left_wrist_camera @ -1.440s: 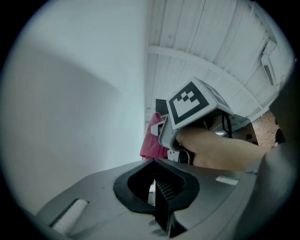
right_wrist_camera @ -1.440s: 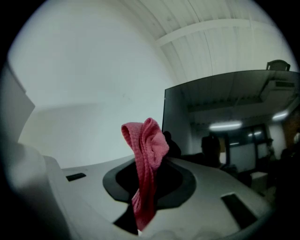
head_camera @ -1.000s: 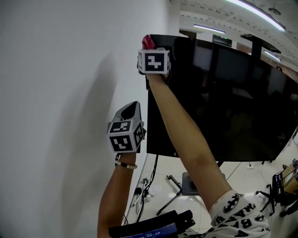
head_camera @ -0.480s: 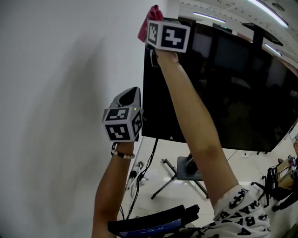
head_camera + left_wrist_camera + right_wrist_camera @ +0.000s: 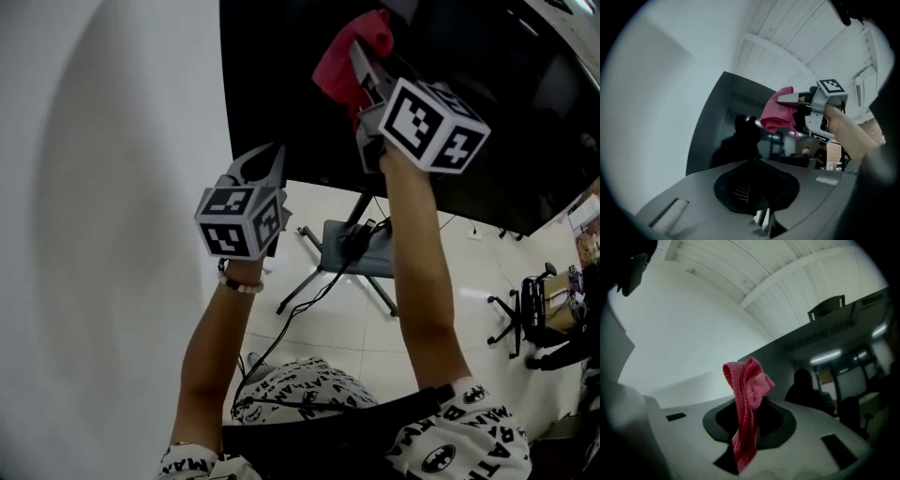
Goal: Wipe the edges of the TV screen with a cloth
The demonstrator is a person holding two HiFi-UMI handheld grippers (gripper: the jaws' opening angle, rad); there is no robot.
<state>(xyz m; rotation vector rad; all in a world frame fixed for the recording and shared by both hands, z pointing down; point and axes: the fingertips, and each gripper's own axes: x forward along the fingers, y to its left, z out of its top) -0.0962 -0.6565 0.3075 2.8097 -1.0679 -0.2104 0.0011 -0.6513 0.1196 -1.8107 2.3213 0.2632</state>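
Note:
The black TV screen fills the top of the head view, its left edge against the white wall. My right gripper is raised in front of the screen, right of that left edge, shut on a bunched pink cloth. In the right gripper view the cloth sticks up from between the jaws, with the TV beyond it. My left gripper is held lower, near the TV's bottom left corner, shut with nothing in it. The left gripper view shows the TV, the cloth and the right gripper.
A white wall runs along the left. Below the TV stand the metal stand legs with a hanging cable on a tiled floor. An office chair is at the right edge.
The right gripper with the cloth has left the TV's top left corner and is now in front of the screen, further right. The head view has tilted down. The left gripper has barely moved.

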